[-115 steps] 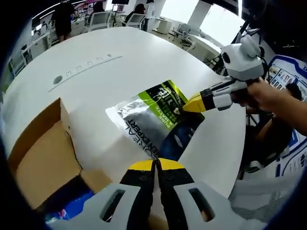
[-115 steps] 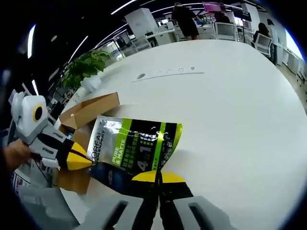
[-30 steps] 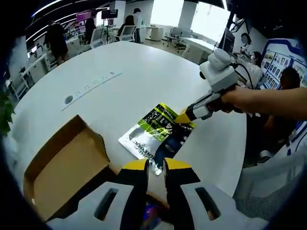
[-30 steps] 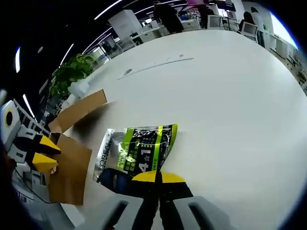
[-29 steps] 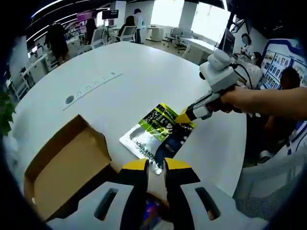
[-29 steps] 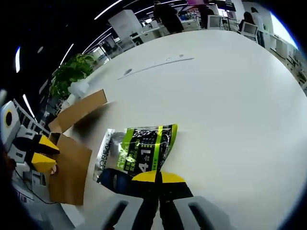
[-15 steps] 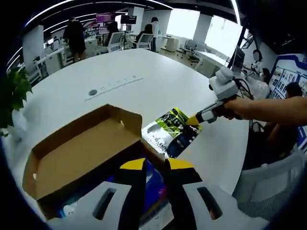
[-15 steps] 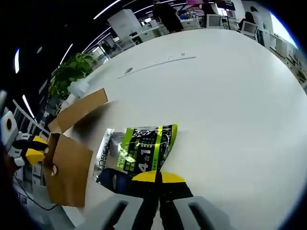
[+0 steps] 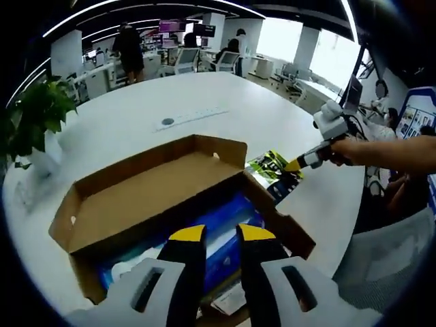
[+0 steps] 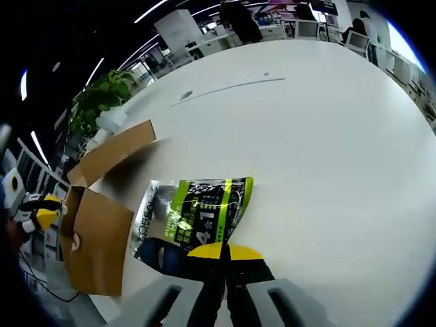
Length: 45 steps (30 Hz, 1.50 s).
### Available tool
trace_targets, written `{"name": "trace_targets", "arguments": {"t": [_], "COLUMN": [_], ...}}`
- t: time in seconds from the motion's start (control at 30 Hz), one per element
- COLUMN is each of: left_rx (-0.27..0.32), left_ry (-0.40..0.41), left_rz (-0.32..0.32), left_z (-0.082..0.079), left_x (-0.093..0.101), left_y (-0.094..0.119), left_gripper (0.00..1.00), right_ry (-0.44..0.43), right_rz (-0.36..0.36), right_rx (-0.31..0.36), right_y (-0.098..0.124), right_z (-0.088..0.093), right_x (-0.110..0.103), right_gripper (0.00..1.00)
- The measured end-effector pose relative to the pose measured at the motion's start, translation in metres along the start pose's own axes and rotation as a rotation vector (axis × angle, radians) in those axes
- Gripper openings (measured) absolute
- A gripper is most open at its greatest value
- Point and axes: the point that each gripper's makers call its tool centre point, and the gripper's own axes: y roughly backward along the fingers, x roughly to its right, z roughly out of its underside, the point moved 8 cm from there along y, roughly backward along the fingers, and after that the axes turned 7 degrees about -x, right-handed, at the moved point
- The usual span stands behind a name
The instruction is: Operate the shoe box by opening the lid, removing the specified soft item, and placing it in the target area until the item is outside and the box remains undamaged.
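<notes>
Left gripper [image 9: 221, 235], parted, has risen above the box [image 9: 136, 204]; right gripper [image 10: 225, 253] pinches the pouch's [image 10: 197, 218] edge.

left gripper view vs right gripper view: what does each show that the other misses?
Left gripper view alone: the blue packaging inside the open brown cardboard shoe box, and the left gripper with jaws slightly apart above it. Right gripper view alone: the right gripper shut on the green-and-silver soft pouch, seen close up. Shared: box, pouch, white round table, potted plant.
</notes>
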Motion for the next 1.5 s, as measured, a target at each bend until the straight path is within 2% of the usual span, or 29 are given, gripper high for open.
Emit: {"name": "trace_targets", "arguments": {"t": [0.27,0.43,0.7,0.93,1.13,1.5], "left_rx": [0.011,0.014,-0.001,-0.019,-0.034,-0.035], "left_ry": [0.051,0.065,0.058,0.040,0.019,0.043], "left_rz": [-0.049,-0.081,-0.119,-0.155,-0.181,-0.218], "left_z": [0.025,0.040,0.057,0.068,0.077,0.098], "left_x": [-0.020,-0.035,-0.053,-0.065,-0.078,-0.085], "left_y": [0.026,0.041,0.058,0.069,0.074,0.088], "left_gripper": [0.17,0.18,0.20,0.21,0.23,0.23], "right_ry": [0.014,0.079,0.167,0.209,0.268,0.419], "right_rz": [0.006,0.042,0.108,0.120,0.115,0.077], "right_rx": [-0.016,-0.026,-0.003,-0.001,0.023,0.024], "right_y": [-0.010,-0.012,-0.005,0.007,0.035,0.050], "right_z": [-0.009,-0.009,-0.011,-0.011,0.004,-0.002], "right_x": [0.004,0.001,-0.001,-0.007,-0.037,-0.066], "right_gripper": [0.00,0.00,0.06,0.10,0.15,0.28]}}
